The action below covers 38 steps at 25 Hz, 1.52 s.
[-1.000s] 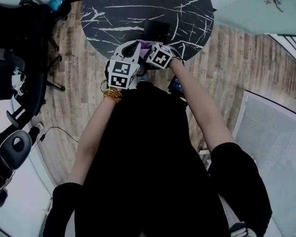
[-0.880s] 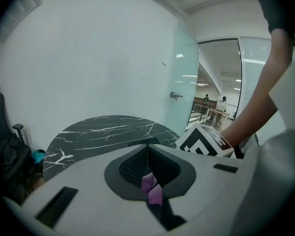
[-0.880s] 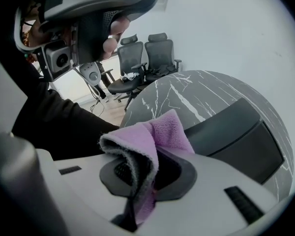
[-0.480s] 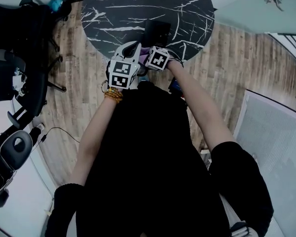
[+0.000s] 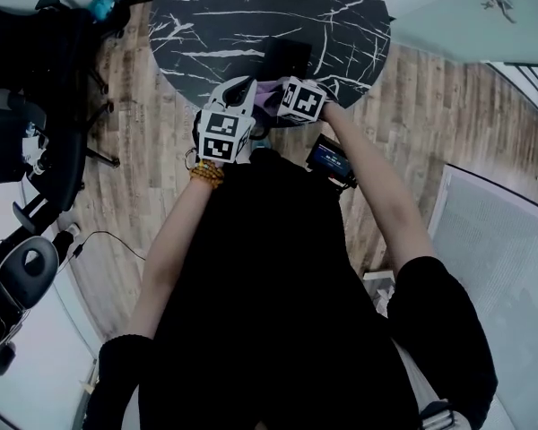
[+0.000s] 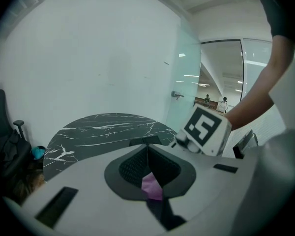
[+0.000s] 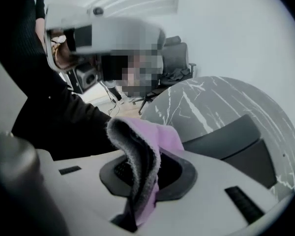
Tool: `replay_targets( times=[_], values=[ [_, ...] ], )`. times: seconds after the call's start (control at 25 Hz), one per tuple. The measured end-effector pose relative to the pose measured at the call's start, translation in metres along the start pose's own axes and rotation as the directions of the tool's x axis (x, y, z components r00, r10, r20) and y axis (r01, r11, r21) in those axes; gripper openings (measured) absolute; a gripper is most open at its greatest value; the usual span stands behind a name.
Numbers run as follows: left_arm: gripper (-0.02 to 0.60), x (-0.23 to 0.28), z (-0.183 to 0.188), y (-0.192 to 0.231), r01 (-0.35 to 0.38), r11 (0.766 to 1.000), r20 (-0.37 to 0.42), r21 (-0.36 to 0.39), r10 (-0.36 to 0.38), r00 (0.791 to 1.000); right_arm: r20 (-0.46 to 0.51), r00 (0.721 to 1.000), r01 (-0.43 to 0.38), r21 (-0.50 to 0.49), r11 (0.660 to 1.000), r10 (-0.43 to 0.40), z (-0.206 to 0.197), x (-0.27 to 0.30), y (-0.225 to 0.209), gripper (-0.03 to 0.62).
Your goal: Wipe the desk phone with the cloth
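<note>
**Cloth pinched in both grippers, phone just ahead**

My left gripper point(image 6: 151, 178) was clamped on a purple corner of the cloth point(image 7: 155, 139). My right gripper point(image 7: 140, 195) was clamped on a thick fold of it, low centre in its view. The desk phone point(image 5: 287, 56) sat near the tabletop point(image 5: 206, 16) edge, top centre of the head view. To wipe well, I judged I should spread the cloth flat, lower it onto the phone and stroke evenly without shoving it.

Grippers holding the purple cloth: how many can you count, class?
2. The left gripper pinches a small purple corner of the cloth between its jaws; the right gripper clamps a thicker folded bunch. Both are in plain view.
</note>
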State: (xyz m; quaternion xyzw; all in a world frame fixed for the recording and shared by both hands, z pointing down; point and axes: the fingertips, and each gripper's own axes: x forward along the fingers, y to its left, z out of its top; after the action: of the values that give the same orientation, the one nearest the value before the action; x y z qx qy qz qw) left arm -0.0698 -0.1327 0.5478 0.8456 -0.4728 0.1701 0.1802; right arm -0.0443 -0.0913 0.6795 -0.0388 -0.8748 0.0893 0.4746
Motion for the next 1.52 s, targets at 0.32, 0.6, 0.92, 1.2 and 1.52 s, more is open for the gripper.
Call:
replay_targets(
  times=[0.32,0.6,0.92,1.2,1.52],
  values=[
    [0.020,0.011,0.002,-0.010,0.024,1.000,-0.007,0.003,-0.024,1.000,0.189,0.899,0.399,0.019,0.917,-0.396,0.048,-0.112,-0.111,0.060],
    [0.020,0.015,0.000,-0.016,0.037,0.999,-0.020,0.009,-0.037,0.999,0.210,0.662,0.747,-0.107,0.656,-0.719,0.061,-0.176,-0.163,0.060],
    [0.020,0.018,-0.001,-0.018,0.038,0.999,-0.027,0.011,-0.038,0.999,0.042,0.819,0.572,-0.121,0.811,-0.572,0.013,-0.094,-0.136,0.060],
    [0.020,0.021,-0.004,-0.019,0.038,0.999,-0.033,0.004,-0.037,0.999,0.012,0.862,0.508,-0.004,0.862,-0.507,0.003,-0.074,-0.134,0.060],
    [0.020,0.025,-0.005,-0.019,0.037,0.999,-0.033,0.001,-0.037,0.999,-0.006,0.885,0.464,0.089,0.882,-0.465,0.002,-0.068,-0.130,0.060]
  ],
)
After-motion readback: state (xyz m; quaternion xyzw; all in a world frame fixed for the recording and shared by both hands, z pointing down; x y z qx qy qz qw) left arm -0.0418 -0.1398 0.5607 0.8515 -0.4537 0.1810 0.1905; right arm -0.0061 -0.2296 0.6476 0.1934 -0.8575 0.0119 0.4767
